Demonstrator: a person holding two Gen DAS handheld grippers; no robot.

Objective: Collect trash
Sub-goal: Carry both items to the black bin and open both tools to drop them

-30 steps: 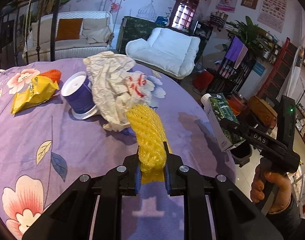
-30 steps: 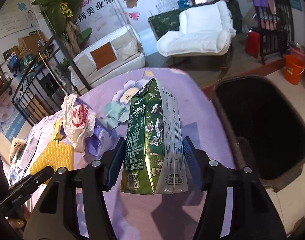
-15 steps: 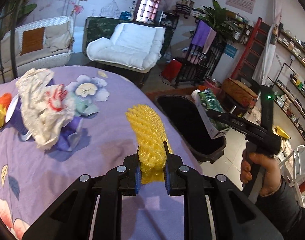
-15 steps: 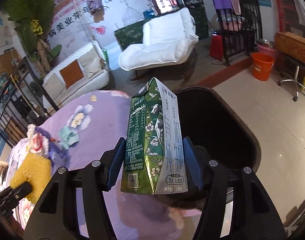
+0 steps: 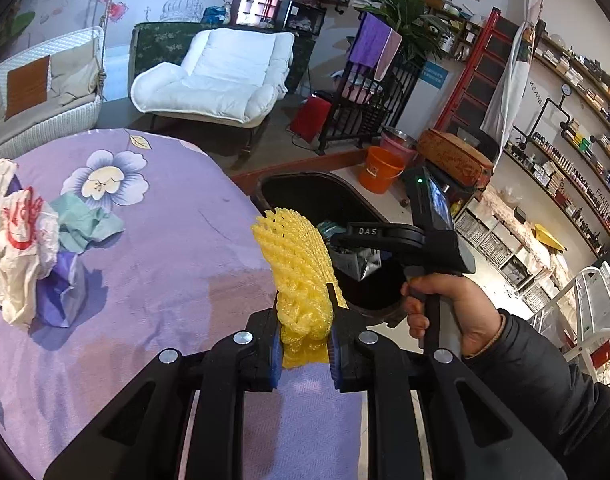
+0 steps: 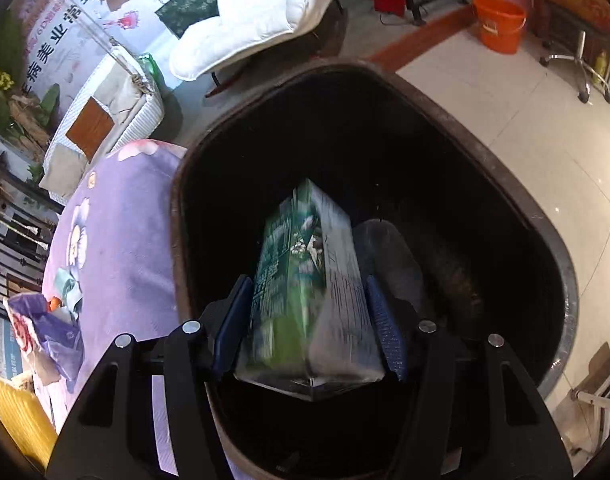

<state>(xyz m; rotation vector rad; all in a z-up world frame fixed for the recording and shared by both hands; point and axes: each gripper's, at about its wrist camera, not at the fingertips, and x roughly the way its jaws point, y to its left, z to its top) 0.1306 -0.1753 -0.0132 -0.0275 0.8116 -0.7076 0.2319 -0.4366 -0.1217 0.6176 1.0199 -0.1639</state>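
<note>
Right gripper (image 6: 307, 328) has its jaws clamped on the milk carton (image 6: 305, 288) over the trash bin (image 6: 505, 184). Release it well inside the rim. Left gripper (image 5: 305, 354) is pinching the yellow foam net (image 5: 301, 276), which goes next.

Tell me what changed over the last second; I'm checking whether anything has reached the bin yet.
The right gripper carried the green carton from above the purple tablecloth down over the black bin. The left gripper swung its yellow foam net towards the bin. Both grips stayed closed; nothing was released.

Bright daylight; fisheye edges bent; carton (image 6: 309, 288) motion-blurred.
</note>
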